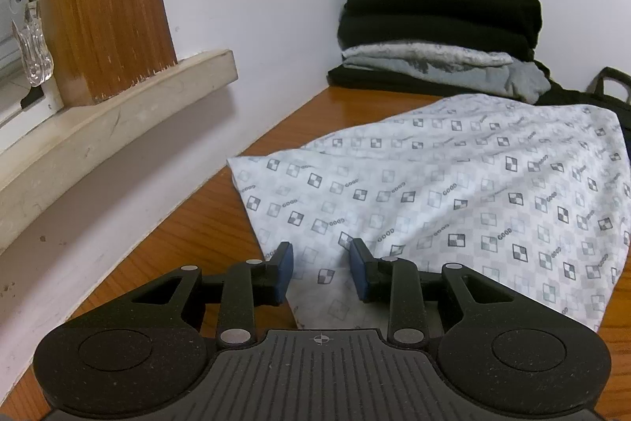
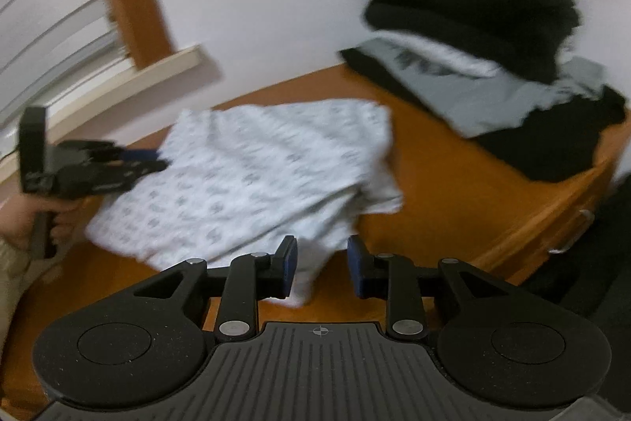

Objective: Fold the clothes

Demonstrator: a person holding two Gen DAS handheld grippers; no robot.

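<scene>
Wooden tabletop (image 1: 189, 223): both grippers, left gripper (image 1: 321, 265) and right gripper (image 2: 322, 265), angled down, spread over patterned cloth (image 1: 453, 192).

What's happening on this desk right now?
A person with a gripper in each hand is folding a white patterned garment on a wooden desk. The left gripper sits over the near left edge of the cloth, jaws apart. The right gripper is at the garment's near right corner, jaws apart with a bit of cloth between them, not pinched. A stack of folded dark and grey clothes sits at the back.
</scene>
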